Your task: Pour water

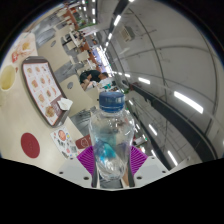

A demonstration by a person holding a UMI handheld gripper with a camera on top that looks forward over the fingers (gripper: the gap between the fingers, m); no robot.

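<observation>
bottle [109,140] of clear plastic with a blue cap [111,100], upright between the two fingers of the gripper [109,157]. purple pads [87,158] bear against the bottle's lower body on either side, with no gap visible at either pad; the gripper is closed narrowly around the bottle and holding it. liquid level inside the bottle cannot be determined.

the view is strongly tilted. to one side of the bottle lies a pale table surface [25,115]. on that surface, beyond the bottle's cap side, rests a dark-rimmed tray [44,87] bearing a printed sheet with small pictures. a cup holding yellowish liquid [8,78] stands farther out than the tray from the bottle. a red round disc [31,145] lies on the table nearer the bottle's base, well apart from the tray.

past the cap, seated persons [92,78] are visible at a distance, details unclear. to the other side of the bottle runs a ceiling with long strip lights [187,101].
</observation>
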